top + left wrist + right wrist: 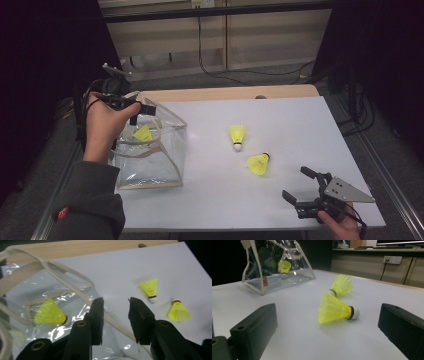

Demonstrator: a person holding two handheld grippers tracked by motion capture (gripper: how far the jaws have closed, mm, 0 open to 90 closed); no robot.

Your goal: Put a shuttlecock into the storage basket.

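Note:
A clear plastic bag (155,165) with beige trim and straps stands open at the table's left, with one yellow shuttlecock (143,133) lying inside it. My left gripper (136,111) hovers over the bag's mouth; in the left gripper view its jaws stand apart above a strap (75,287), with nothing between them. Two more yellow shuttlecocks lie on the white table: one (237,135) at the middle, the other (259,164) nearer me. My right gripper (295,183) rests open near the front right edge, facing the nearer shuttlecock (334,308).
The white tabletop (280,115) ends in a wooden strip (225,93) at the back. Beyond it are a floor with cables and a low cabinet (215,35). Dark surroundings flank both sides of the table.

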